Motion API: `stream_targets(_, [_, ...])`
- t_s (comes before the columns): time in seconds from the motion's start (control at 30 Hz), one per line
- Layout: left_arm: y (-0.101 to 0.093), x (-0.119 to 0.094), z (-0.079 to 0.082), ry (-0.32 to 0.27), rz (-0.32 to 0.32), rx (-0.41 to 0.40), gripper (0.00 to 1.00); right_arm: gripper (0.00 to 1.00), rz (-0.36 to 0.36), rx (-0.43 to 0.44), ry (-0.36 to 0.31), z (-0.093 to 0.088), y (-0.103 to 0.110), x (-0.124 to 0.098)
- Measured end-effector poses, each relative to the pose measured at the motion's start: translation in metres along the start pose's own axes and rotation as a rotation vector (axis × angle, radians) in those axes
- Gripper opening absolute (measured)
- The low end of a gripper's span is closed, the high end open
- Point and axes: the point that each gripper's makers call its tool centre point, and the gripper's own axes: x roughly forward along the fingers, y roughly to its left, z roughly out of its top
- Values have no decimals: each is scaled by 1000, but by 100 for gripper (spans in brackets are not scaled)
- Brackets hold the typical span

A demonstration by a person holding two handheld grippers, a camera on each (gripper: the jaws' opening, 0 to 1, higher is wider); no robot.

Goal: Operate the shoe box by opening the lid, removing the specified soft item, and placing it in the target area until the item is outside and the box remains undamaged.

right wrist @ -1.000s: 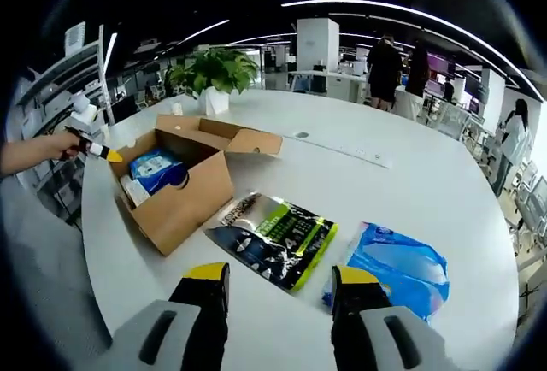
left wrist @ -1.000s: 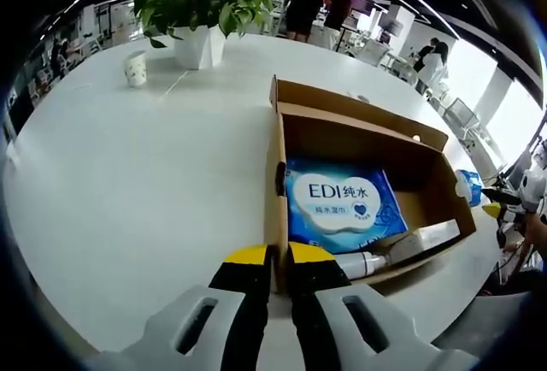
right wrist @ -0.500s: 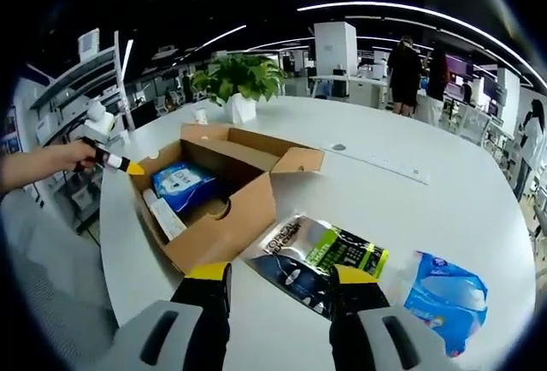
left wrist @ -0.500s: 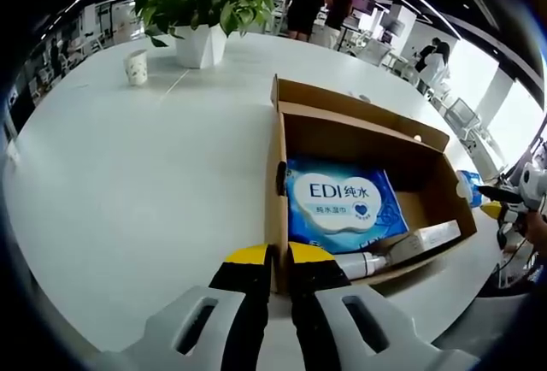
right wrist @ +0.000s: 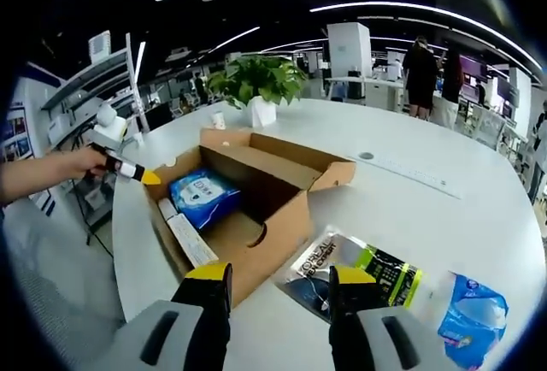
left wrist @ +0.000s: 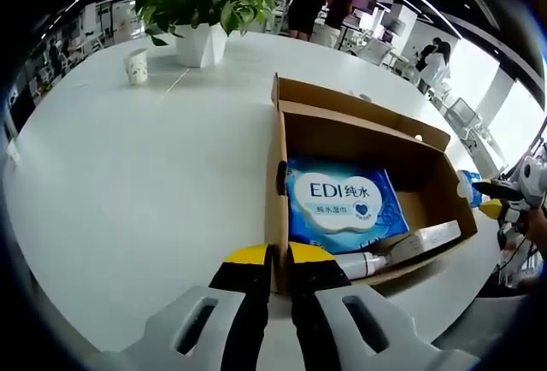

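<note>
- Table (left wrist: 128, 183), broad, white and round, carries an open cardboard shoe box (left wrist: 275, 217), its lid (right wrist: 295, 153) folded back along the far side.
- Potted plant (left wrist: 201, 8) and paper cup (left wrist: 135, 67) stand well apart from the box, toward the table's far edge.
- Inside the box lies a blue wet-wipes pack (left wrist: 342, 204), flat on the bottom; a white tube (left wrist: 363, 262) and a slim white carton (left wrist: 423, 240) rest along the near wall beside it.
- On the table just beside the box lie a black-and-green pouch (right wrist: 355, 270) and, further out, a blue soft pack (right wrist: 474, 320).
- Left claw (left wrist: 279, 260) is clamped on the box's near wall, in the same hold as half a second ago.
- Right claw (right wrist: 278, 279) hangs with jaws spread and nothing between them; its camera has drawn closer to the box than a second ago, so the box looms larger.
</note>
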Motion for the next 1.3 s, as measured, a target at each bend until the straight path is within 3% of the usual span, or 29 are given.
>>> stream_targets(0.33, [0, 0, 0, 1, -4, -2, 5, 43, 37, -11, -6, 17, 16, 18])
stream_targets(0.83, [2, 1, 1, 0, -3, 2, 5, 42, 89, -14, 15, 27, 37, 47])
stream_targets(1.03, [0, 0, 0, 1, -1, 4, 5, 40, 56, -14, 33, 28, 27, 51])
stream_targets(1.3, [-2, 0, -1, 3, -5, -1, 5, 41, 63, 2, 24, 30, 31, 47])
